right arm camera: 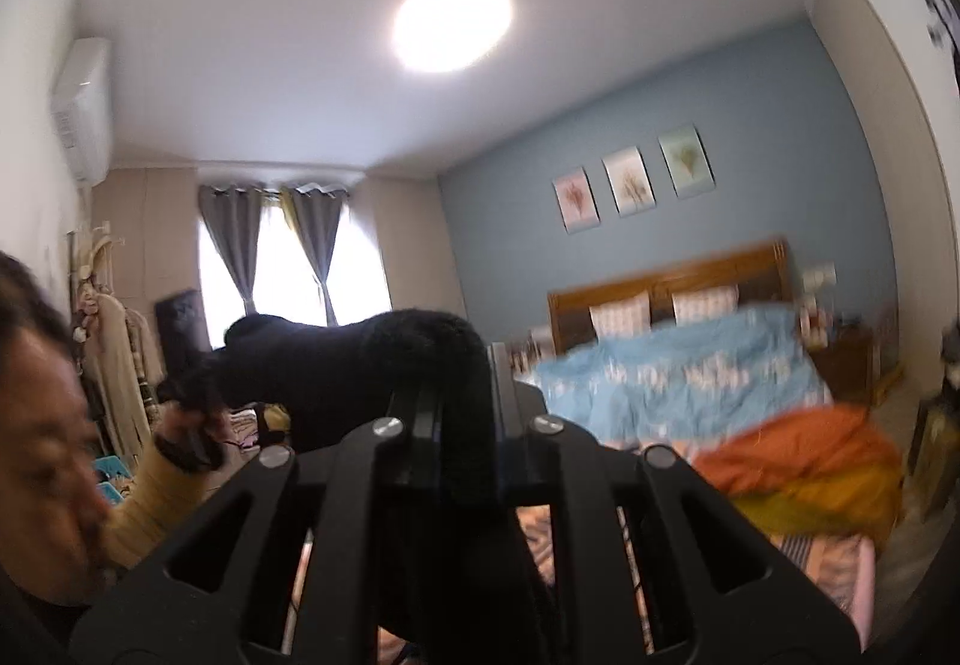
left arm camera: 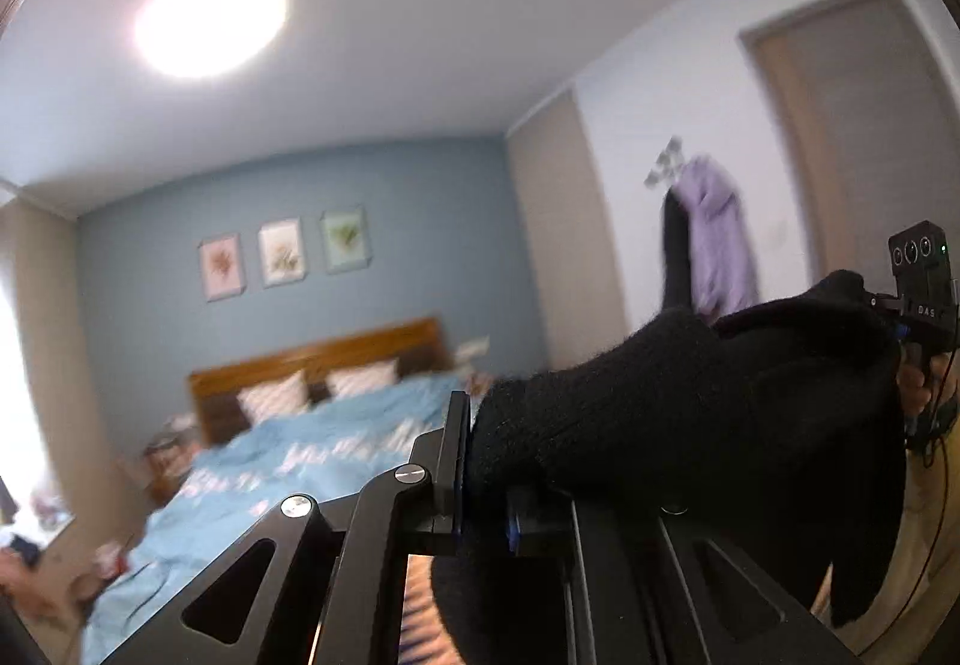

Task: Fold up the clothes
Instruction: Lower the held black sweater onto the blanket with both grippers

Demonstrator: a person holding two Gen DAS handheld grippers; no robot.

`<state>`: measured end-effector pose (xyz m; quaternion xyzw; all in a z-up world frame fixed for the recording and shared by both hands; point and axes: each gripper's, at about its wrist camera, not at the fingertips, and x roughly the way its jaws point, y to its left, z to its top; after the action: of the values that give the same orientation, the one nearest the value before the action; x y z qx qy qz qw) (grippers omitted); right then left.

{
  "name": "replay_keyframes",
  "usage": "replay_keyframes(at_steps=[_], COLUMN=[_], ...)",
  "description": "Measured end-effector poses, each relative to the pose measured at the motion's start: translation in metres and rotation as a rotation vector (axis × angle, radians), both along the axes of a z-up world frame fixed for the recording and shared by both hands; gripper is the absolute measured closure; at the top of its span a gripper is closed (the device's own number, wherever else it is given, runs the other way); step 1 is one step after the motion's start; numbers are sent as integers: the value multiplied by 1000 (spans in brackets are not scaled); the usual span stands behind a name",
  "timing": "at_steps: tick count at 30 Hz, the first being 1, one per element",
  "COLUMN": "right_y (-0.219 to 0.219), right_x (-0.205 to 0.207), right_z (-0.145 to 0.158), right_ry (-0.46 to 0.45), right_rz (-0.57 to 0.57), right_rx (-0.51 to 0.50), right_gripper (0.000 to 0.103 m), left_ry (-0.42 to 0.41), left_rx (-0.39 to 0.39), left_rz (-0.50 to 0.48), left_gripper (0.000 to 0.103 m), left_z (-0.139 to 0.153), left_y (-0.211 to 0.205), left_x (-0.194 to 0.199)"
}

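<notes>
Nearest you, both sets of jaws are pinched on the same black knit garment [left arm camera: 690,413]. Your left gripper [left arm camera: 474,461] has its fingers clamped together on one edge of the fuzzy fabric, and your right gripper [right arm camera: 474,395] is likewise closed on another edge, with the cloth draped over its fingertips.

The garment is off the bed and in the air, stretched between your two hands. Its long axis runs roughly level from one gripper to the other. In the left wrist view it leads away to the right, toward your other hand and its device [left arm camera: 924,275]. In the right wrist view it leads left, toward your yellow sleeve [right arm camera: 150,497]. A loose flap hangs down below the span. Which part is collar, hem or sleeve cannot be told from the blurred dark knit.

This looks like the opening shake-out before a fold. To do it well, keep both pinches firm and hold the two held edges at equal height. Draw your hands apart until the top edge is taut, so the rest hangs straight. Then lower it flat rather than dropping it in a heap.

Further off lies the bed with its blue duvet [right arm camera: 690,365]. An orange and yellow bundle of cloth [right arm camera: 804,461] sits at its near end, so choose a bare patch. Beyond are the wooden headboard [right arm camera: 666,275] and three framed prints [right arm camera: 630,179] on the blue wall.
</notes>
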<state>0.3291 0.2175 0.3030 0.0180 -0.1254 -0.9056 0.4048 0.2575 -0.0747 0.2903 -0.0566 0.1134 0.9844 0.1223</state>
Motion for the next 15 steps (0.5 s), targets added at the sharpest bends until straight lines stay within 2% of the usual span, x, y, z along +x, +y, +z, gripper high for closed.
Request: replay_keyframes(at_steps=[1,3,5,8,10,13,15], right_y=[-2,-11,-21,-37,-49,-65,-71], right_x=[-18,-62,-106,-174,-219,-261,-284], right_z=[-10,-35,-60,-115,-161,-217,-249], right_ry=[-33,-136,-240,-440,-572,-694,-758], right_rz=[8,2,-3,-33,-64,-117,-179], right_rx=[-1,19,40,106,190,331,451], right_gripper=[89,89,89,88,88,88,83], left_ry=[-38,-135,-269,-462,-608,-715,-781], left_rx=[-19,-26,-19,-18,-22,4,23], left_rz=[24,64,94,134,121,112,107], left_gripper=[93,93,93,93,93,93,94], left_z=[-6,-37,-87,-169,-230,-275,-304], left_y=[-4,0,3,9,8,4,0], left_x=[-5,-56,-120,-198,-237,-267,-286])
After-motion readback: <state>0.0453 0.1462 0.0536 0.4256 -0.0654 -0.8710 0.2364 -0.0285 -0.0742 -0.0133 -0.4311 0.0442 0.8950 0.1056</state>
